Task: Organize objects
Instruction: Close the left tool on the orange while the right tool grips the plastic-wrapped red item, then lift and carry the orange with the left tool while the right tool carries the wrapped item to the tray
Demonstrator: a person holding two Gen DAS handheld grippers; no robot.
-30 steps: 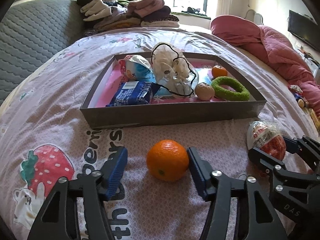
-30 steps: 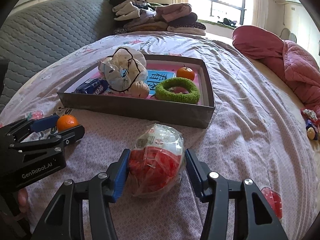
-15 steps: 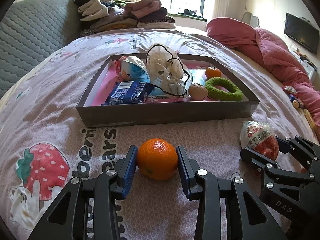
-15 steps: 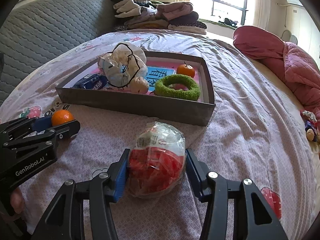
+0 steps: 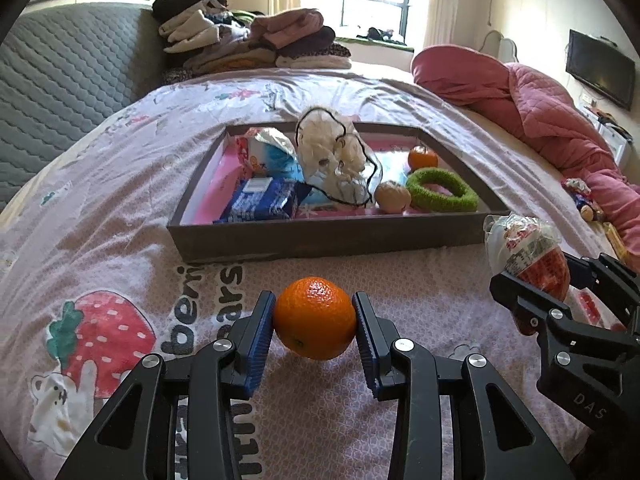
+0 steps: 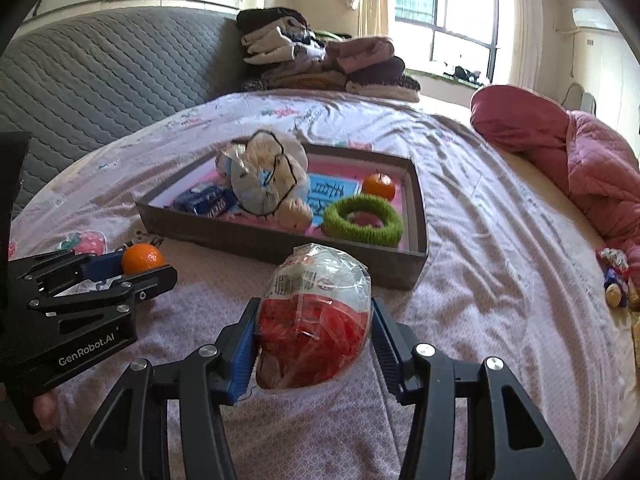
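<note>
Both loose items gripped, ready for the tray

A second earlier the left hand-held gripper (image 5: 315,326) stood wide around the round orange fruit (image 5: 315,317); now its blue pads pinched it, seemingly just off the patterned bedsheet (image 5: 120,240). The right hand-held gripper (image 6: 314,338) held the plastic-wrapped red-and-white egg-shaped package (image 6: 316,316) firmly, raised higher. Both looked ready to go into the shallow grey cardboard tray (image 5: 320,238) just ahead.

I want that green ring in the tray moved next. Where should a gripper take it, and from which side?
Grip the green ring across one band, one finger through its open centre, coming from above: it lies flat in the tray, whose wall blocks a side approach.
</note>
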